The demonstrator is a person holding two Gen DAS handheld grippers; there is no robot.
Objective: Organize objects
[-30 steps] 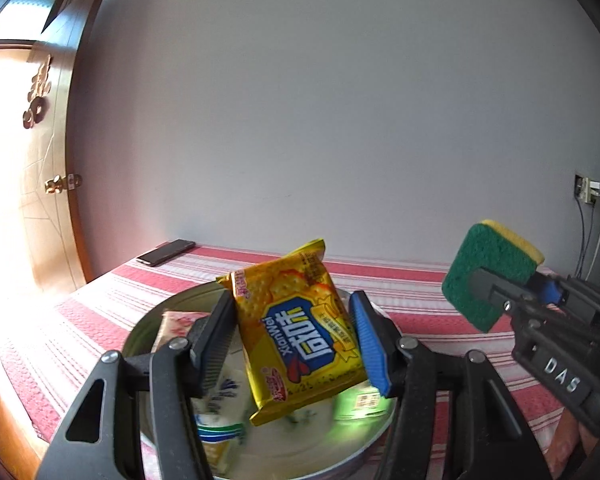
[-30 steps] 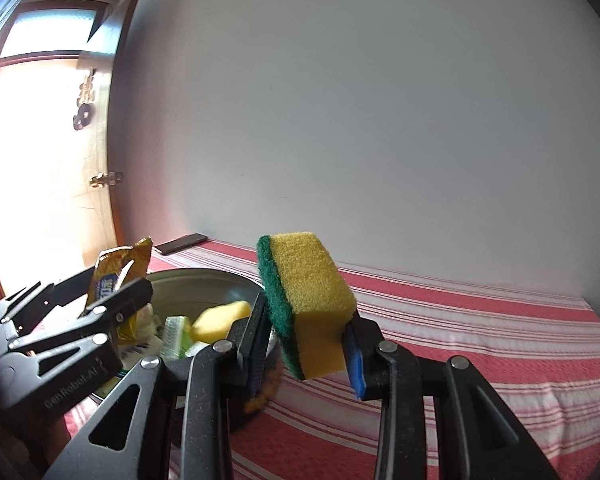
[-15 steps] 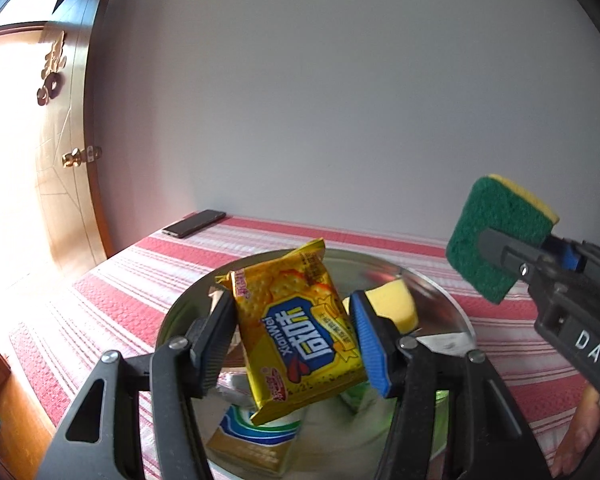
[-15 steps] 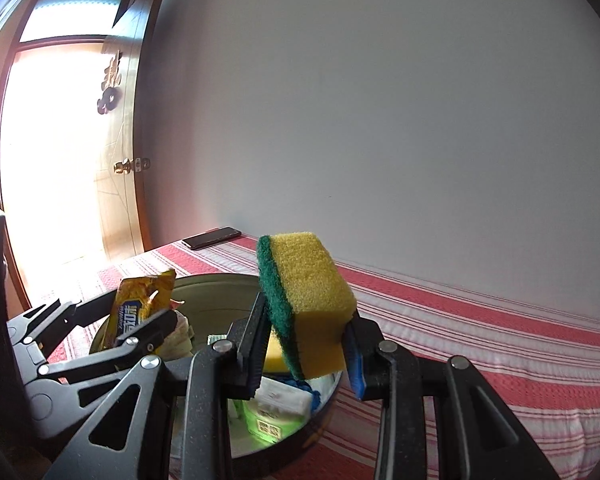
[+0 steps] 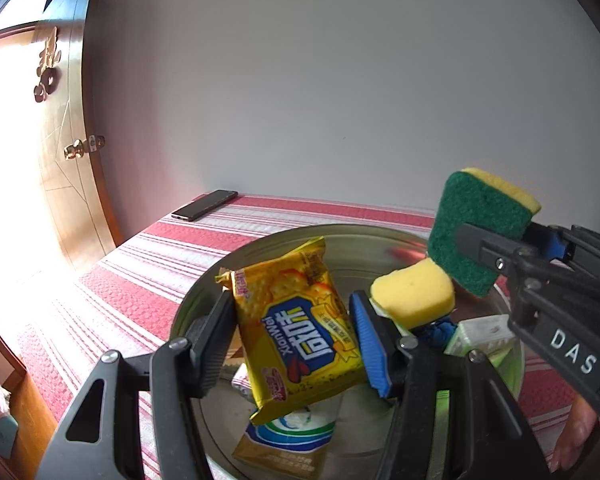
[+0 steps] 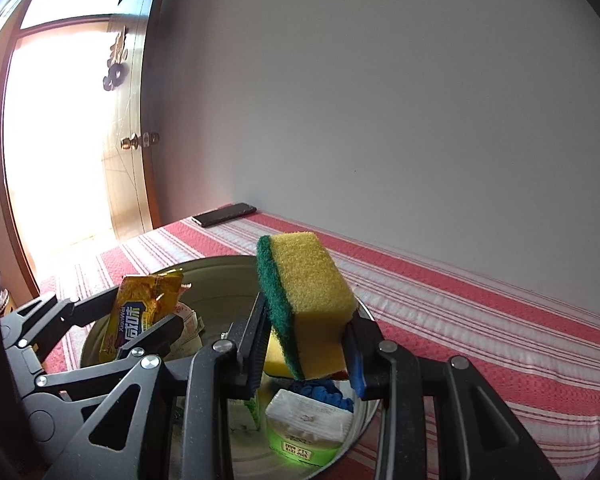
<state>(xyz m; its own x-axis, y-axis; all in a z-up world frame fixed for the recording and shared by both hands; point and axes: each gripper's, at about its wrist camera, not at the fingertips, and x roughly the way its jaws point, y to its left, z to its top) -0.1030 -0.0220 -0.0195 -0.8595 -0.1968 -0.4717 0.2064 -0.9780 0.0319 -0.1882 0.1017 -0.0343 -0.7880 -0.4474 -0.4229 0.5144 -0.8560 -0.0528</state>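
Observation:
My left gripper (image 5: 296,328) is shut on a yellow cracker packet (image 5: 296,328) and holds it above a round metal basin (image 5: 284,240). My right gripper (image 6: 306,340) is shut on a yellow and green sponge (image 6: 308,296), also above the basin (image 6: 220,264). In the left wrist view the right gripper (image 5: 496,256) shows at the right with the sponge (image 5: 476,232). In the right wrist view the left gripper (image 6: 140,320) shows at the left with the packet (image 6: 136,312). The basin holds a second yellow sponge (image 5: 412,296), a green and white pack (image 6: 308,424), a blue item (image 6: 320,394) and more packets (image 5: 288,440).
The basin stands on a red and white striped cloth (image 6: 460,320) against a grey wall. A black phone (image 5: 204,205) lies at the far left corner of the cloth. A wooden door (image 5: 64,152) stands open at the left, with bright light behind.
Both grippers have moved forward and over the basin, keeping hold of the packet and the sponge. More of the basin's contents have come into view.

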